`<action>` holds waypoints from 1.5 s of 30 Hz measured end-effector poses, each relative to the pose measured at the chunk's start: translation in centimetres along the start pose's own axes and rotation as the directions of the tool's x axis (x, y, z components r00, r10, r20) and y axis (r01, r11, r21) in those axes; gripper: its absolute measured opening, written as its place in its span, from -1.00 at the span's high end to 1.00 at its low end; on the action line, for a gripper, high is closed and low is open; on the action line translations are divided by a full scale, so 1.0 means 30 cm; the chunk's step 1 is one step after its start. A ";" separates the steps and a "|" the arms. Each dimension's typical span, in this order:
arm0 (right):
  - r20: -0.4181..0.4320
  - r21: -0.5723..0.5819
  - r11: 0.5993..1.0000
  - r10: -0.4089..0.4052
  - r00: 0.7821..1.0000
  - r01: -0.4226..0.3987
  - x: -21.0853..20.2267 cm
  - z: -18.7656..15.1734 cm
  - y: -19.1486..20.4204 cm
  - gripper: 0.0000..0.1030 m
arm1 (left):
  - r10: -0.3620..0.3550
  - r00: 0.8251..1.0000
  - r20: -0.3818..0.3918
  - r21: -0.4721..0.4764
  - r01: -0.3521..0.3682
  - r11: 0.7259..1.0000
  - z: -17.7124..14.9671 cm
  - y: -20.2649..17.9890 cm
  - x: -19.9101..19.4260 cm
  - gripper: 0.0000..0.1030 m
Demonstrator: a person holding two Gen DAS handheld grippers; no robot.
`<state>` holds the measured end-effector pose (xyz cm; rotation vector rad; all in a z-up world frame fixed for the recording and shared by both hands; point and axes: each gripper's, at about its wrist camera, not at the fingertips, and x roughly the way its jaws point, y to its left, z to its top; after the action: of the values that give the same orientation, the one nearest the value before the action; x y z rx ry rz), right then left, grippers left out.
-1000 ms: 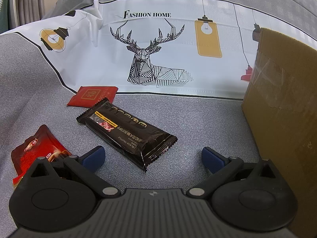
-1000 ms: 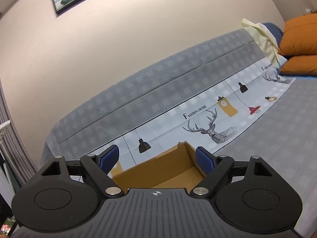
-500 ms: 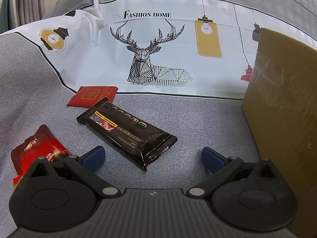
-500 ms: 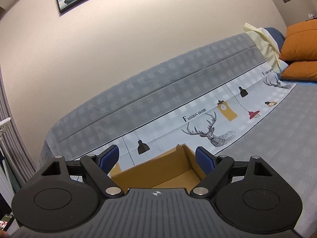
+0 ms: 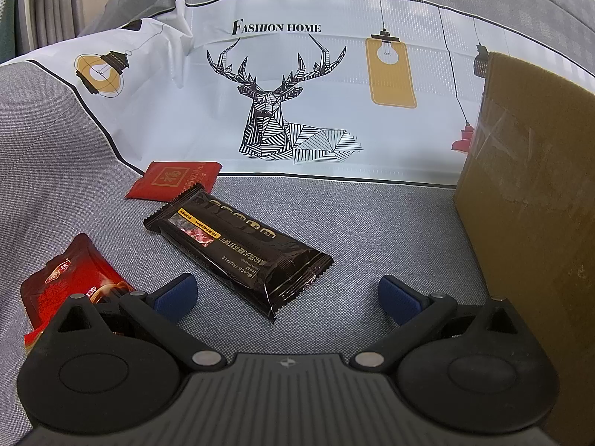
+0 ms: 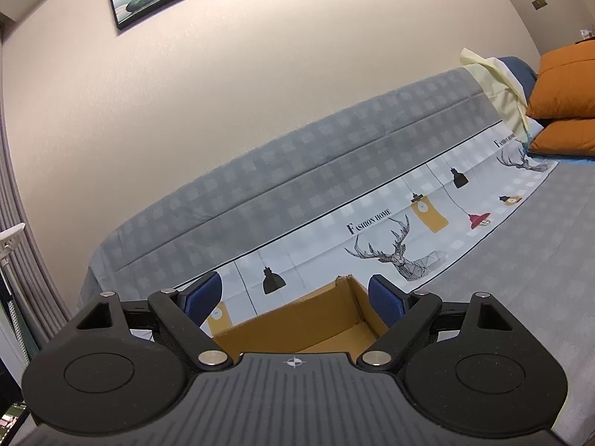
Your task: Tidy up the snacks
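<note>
The left gripper (image 5: 285, 293) hovers low over the grey bedcover (image 5: 372, 230), its jaws wide apart and gripping nothing. Just ahead of them, between the two blue pads, lies a black snack bar (image 5: 238, 249), angled across the cover. A red snack packet (image 5: 70, 282) sits beside the left pad, partly hidden by the gripper body, and a flat red sachet (image 5: 173, 179) lies just beyond the bar's far end. The cardboard box (image 5: 531, 200) stands to the right. The right gripper (image 6: 295, 295) hangs above the open cardboard box (image 6: 297, 319), jaws apart and empty. Orange pillows (image 6: 565, 89) lie well beyond.
</note>
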<state>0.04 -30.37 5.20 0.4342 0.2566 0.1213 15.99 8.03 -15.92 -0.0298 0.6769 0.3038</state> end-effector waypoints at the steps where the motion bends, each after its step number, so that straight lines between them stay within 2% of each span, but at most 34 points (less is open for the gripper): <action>1: 0.000 -0.007 1.000 0.002 1.000 -0.002 -0.001 0.000 0.005 -0.71 | 0.003 1.000 0.000 0.002 -0.003 1.000 0.000 -0.002 0.000 -1.00; 7: -0.014 -0.054 0.999 0.004 1.000 -0.005 0.013 0.003 0.032 -0.72 | 0.010 1.000 -0.010 -0.010 -0.010 1.000 0.002 -0.004 -0.006 -1.00; 9: -0.019 -0.068 0.998 0.005 1.000 -0.007 0.019 0.004 0.043 -0.72 | 0.000 0.999 -0.051 -0.012 0.000 1.000 0.011 0.000 -0.020 -1.00; 11: -0.024 -0.075 0.997 0.005 1.000 -0.006 0.031 0.002 0.054 -0.72 | -0.043 0.994 -0.101 -0.026 0.040 0.999 0.031 0.009 -0.045 -0.99; 13: -0.026 -0.077 0.997 0.003 1.000 -0.005 0.042 -0.001 0.065 -0.72 | -0.068 0.996 -0.049 -0.027 0.067 0.997 0.058 0.018 -0.128 -0.99; 15: -0.027 -0.076 0.997 0.002 1.000 -0.004 0.050 -0.005 0.075 -0.72 | -0.037 0.998 0.055 0.001 0.037 0.999 0.110 0.017 -0.254 -0.99; 17: -0.027 -0.071 0.997 0.004 1.000 -0.006 0.055 -0.009 0.089 -0.72 | -0.039 0.987 0.158 -0.012 0.042 0.999 0.162 0.037 -0.400 -0.99; 19: -0.029 -0.070 0.997 0.012 0.999 -0.014 0.055 -0.018 0.108 -0.72 | -0.093 0.968 0.232 -0.031 0.103 0.994 0.189 0.082 -0.520 -0.99; 20: -0.031 -0.073 0.997 0.018 0.999 -0.020 0.053 -0.024 0.120 -0.72 | -0.112 0.962 0.247 -0.048 0.128 0.991 0.186 0.113 -0.563 -0.99; 22: -0.036 -0.089 0.996 0.026 0.999 -0.029 0.052 -0.038 0.151 -0.72 | -0.128 0.970 0.209 -0.082 0.147 0.986 0.158 0.167 -0.593 -0.99; 23: -0.042 -0.099 0.994 0.032 0.999 -0.036 0.053 -0.045 0.168 -0.72 | -0.156 0.972 0.178 -0.123 0.179 0.976 0.128 0.206 -0.587 -0.99; 24: -0.051 -0.108 0.993 0.037 0.998 -0.042 0.055 -0.053 0.186 -0.72 | -0.180 0.973 0.145 -0.162 0.203 0.966 0.095 0.241 -0.572 -0.84; 25: -0.061 -0.117 0.992 0.039 0.997 -0.046 0.057 -0.059 0.201 -0.72 | -0.172 0.980 0.103 -0.194 0.190 0.963 0.059 0.262 -0.553 -0.59; 26: -0.074 -0.129 0.990 0.038 0.996 -0.048 0.059 -0.067 0.221 -0.71 | -0.114 0.992 0.053 -0.220 0.123 0.968 0.032 0.274 -0.532 0.15; 27: -0.088 -0.147 0.988 0.039 0.995 -0.051 0.061 -0.078 0.242 -0.60 | -0.062 0.998 0.008 -0.247 0.062 0.967 0.014 0.284 -0.510 0.45; 28: -0.104 -0.171 0.983 0.044 0.994 -0.062 0.064 -0.089 0.266 -0.47 | -0.046 0.999 -0.009 -0.275 0.042 0.961 0.001 0.297 -0.497 0.47; 29: -0.123 -0.194 0.978 0.055 0.991 -0.078 0.068 -0.099 0.289 -0.14 | -0.034 0.999 -0.032 -0.310 0.023 0.950 -0.006 0.313 -0.477 0.52; 30: -0.153 -0.216 0.971 0.072 0.986 -0.104 0.078 -0.111 0.316 0.27 | -0.010 0.998 -0.055 -0.334 -0.009 0.942 -0.009 0.327 -0.460 0.52; 31: -0.179 -0.232 0.964 0.087 0.980 -0.128 0.088 -0.123 0.341 0.47 | 0.018 0.998 -0.067 -0.354 -0.040 0.934 -0.010 0.342 -0.446 0.52; 32: -0.202 -0.248 0.957 0.099 0.974 -0.149 0.102 -0.134 0.369 0.49 | 0.039 0.997 -0.074 -0.373 -0.063 0.926 -0.012 0.363 -0.439 0.51; 35: -0.280 -0.280 0.938 0.125 0.952 -0.206 0.172 -0.168 0.471 0.47 | 0.060 0.991 -0.116 -0.444 -0.106 0.890 -0.026 0.407 -0.404 0.28; 38: -0.397 -0.268 0.932 0.123 0.909 -0.243 0.298 -0.207 0.592 0.41 | 0.090 0.987 -0.131 -0.450 -0.140 0.882 -0.032 0.408 -0.373 0.09; 39: -0.435 -0.269 0.928 0.121 0.892 -0.257 0.353 -0.221 0.631 0.33 | 0.094 0.986 -0.135 -0.448 -0.145 0.882 -0.034 0.407 -0.366 0.01; 40: -0.472 -0.268 0.923 0.125 0.873 -0.277 0.401 -0.237 0.666 0.22 | 0.105 0.984 -0.142 -0.449 -0.159 0.879 -0.033 0.407 -0.356 -0.02; 42: -0.565 -0.272 0.901 0.135 0.814 -0.338 0.510 -0.288 0.746 0.04 | 0.122 0.980 -0.159 -0.475 -0.184 0.861 -0.037 0.420 -0.349 -0.07; 43: -0.610 -0.285 0.885 0.128 0.782 -0.367 0.566 -0.325 0.790 -0.07 | 0.109 0.979 -0.171 -0.488 -0.181 0.854 -0.038 0.429 -0.340 -0.07; 45: -0.674 -0.320 0.853 0.101 0.732 -0.412 0.664 -0.404 0.865 -0.20 | 0.084 0.976 -0.199 -0.492 -0.174 0.853 -0.044 0.437 -0.321 -0.07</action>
<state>14.29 1.23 1.38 -0.0664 0.8279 0.6137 4.33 17.82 -10.03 -0.5249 0.7548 0.6118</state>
